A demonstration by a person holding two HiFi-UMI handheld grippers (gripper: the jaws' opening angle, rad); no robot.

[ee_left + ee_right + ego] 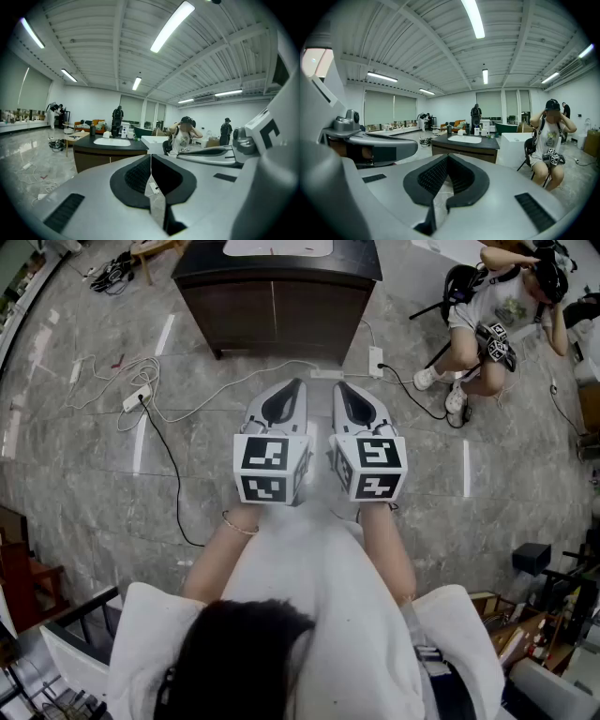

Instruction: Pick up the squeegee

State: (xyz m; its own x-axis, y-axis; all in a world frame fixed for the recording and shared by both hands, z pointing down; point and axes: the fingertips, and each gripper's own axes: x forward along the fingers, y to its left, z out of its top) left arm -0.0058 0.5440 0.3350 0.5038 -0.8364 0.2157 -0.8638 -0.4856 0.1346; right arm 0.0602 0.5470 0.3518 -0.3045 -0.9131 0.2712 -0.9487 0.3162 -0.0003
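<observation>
Both pairs of fingers are pressed together at their tips. The left fingers (135,177) meet in a thin seam with nothing between them, and the right fingers (432,177) match them, closed and empty. That makes two grippers and four black ribbed pads, with nothing held.

From the head view, the left gripper (296,383) and right gripper (338,386) sit side by side, close but apart, both aimed ahead. Each carries one marker cube, so there are two cubes, left (270,468) and right (373,468). One thin bracelet (239,525) circles the left wrist.

Straight ahead stands one dark counter (281,310) with a single white sink basin (464,139) set into its top. A few small bottles and cups line its back edge, too small to name. I cannot pick out the squeegee in any view; if it is on that counter, it is too small to tell.

On the grey stone floor (84,484) are two white power blocks, one to the left (137,397) and one to the right (376,362), with cables trailing from them. One person (487,306) sits to the right of the counter with both hands raised to their head. In the left gripper view, three more figures stand farther back.
</observation>
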